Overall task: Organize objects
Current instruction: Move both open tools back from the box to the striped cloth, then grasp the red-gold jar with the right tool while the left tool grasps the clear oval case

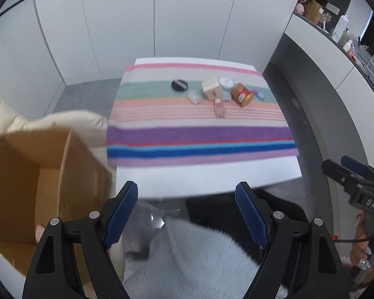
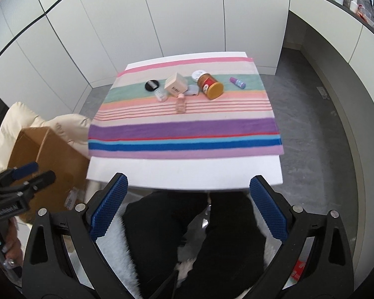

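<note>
Both grippers, left (image 1: 187, 214) and right (image 2: 187, 206), are spread empty; ahead of your fingertips, the brown gold-lidded jar (image 2: 210, 86) lying sideways may roll when nudged.

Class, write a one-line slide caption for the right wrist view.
Open right hand-held gripper faces small toiletries clustered on a striped towel over a white table.

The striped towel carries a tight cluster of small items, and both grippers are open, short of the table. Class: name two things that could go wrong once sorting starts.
1. The amber jar lies on its side with the cream box and the pale blue case close by; a nudge may roll it.
2. The towel is loose cloth on the white table; dragging an item could bunch it and shift the rest.
</note>
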Available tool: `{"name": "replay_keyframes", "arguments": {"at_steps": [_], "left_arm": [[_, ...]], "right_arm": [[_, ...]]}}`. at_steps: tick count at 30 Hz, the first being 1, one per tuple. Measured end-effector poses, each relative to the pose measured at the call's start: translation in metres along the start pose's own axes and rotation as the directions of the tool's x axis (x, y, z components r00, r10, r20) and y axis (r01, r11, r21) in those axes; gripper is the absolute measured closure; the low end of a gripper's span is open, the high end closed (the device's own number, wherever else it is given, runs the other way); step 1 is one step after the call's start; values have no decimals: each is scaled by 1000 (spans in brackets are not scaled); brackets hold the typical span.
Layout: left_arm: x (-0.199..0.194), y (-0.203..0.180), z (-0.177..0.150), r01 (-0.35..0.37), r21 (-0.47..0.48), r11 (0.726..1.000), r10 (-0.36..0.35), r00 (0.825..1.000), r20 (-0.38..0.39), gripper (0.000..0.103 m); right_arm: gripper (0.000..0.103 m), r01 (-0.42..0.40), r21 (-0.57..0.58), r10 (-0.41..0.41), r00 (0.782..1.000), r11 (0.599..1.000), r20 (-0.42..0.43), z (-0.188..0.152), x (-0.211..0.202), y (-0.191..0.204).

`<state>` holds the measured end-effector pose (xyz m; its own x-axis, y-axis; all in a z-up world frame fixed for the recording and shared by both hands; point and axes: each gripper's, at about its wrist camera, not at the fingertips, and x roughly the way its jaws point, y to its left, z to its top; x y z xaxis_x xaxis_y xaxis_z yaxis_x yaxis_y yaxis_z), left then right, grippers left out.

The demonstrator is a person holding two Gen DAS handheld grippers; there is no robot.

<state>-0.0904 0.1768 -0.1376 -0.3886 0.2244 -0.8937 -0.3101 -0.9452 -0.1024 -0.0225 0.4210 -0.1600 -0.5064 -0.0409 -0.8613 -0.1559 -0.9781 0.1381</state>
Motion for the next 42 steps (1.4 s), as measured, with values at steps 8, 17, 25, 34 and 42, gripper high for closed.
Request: {"name": "replay_keyframes", "arguments": {"at_steps": [8,17,25,34,42], "left_arm": [[63,-16,61,21,24,999,-19,997,-80,21],[210,-12,134,7,55,998,3,984,-179,21],[318,-17,167,21,43,999,-14,987,-159,21],[359,-29,181,-11,205,979,22,998,-51,23],[358,-49,175,13,268,963,-9,1000,-13,52]], "right_arm": [[3,15,7,-15,1000,1000,-19,45,67,-28],[3,51,-36,-53,997,998,-56,98,167,-49],[3,42,-45,-43,999,998,-31,143,253,-60],[8,25,-46,-26,999,999,-24,172,317,-65],[39,24,-63,-29,997,998,-73,174,337,-62]]}}
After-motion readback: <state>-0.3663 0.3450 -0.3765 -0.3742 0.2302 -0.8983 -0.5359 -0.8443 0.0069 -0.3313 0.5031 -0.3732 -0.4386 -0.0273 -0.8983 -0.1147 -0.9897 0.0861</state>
